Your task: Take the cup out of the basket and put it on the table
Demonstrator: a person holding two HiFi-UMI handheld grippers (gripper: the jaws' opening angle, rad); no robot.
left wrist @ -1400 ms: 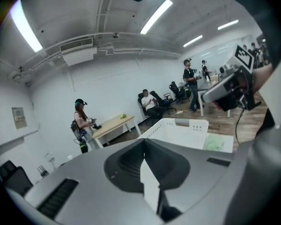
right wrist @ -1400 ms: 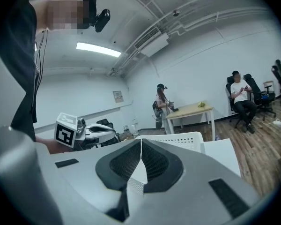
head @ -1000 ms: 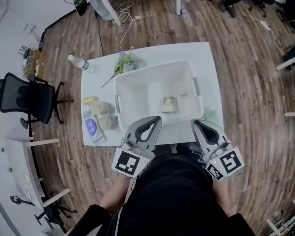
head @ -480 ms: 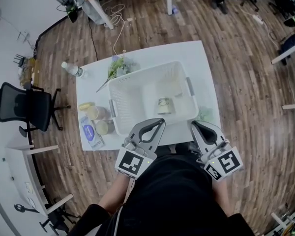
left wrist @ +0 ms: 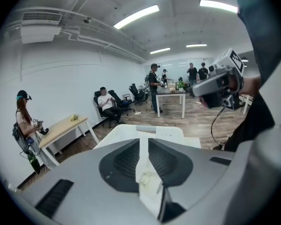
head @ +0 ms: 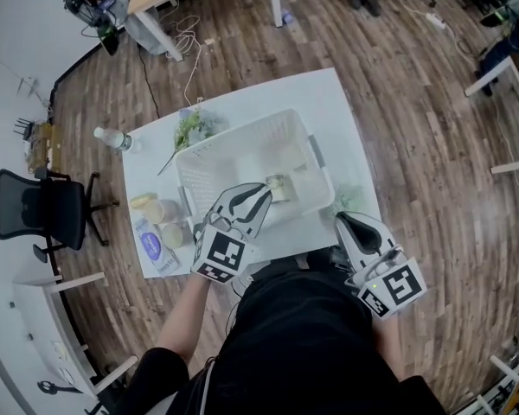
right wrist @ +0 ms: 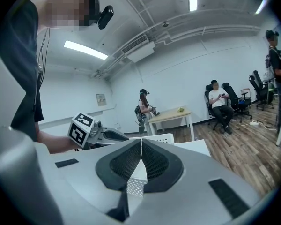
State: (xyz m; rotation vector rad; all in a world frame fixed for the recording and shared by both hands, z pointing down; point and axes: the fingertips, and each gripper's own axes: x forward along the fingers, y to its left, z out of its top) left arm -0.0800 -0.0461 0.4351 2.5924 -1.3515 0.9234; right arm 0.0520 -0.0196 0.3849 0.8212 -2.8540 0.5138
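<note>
Tools, nearest first: right tool (head: pixel 342 221) pressed together, empty, held at the 5 o'clock edge of the counter (head: pixel 329 102). Left tool (head: pixel 258 194) is extended over the 6 o'clock rim of the basket (head: pixel 233 167), jaws opening, a narrow gap shown, nothing pinched. Cup (head: pixel 277 187): located on the basket floor, toward 4 o'clock of centre, just beyond the left tool's tips; orientation not made out. Judged light, thin-walled and easily dented or slipped, so best taken gently across the body.

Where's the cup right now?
In the head view the cup sits inside the white basket, right of centre, just ahead of the left claw, whose jaws are opening with nothing between them.
</note>
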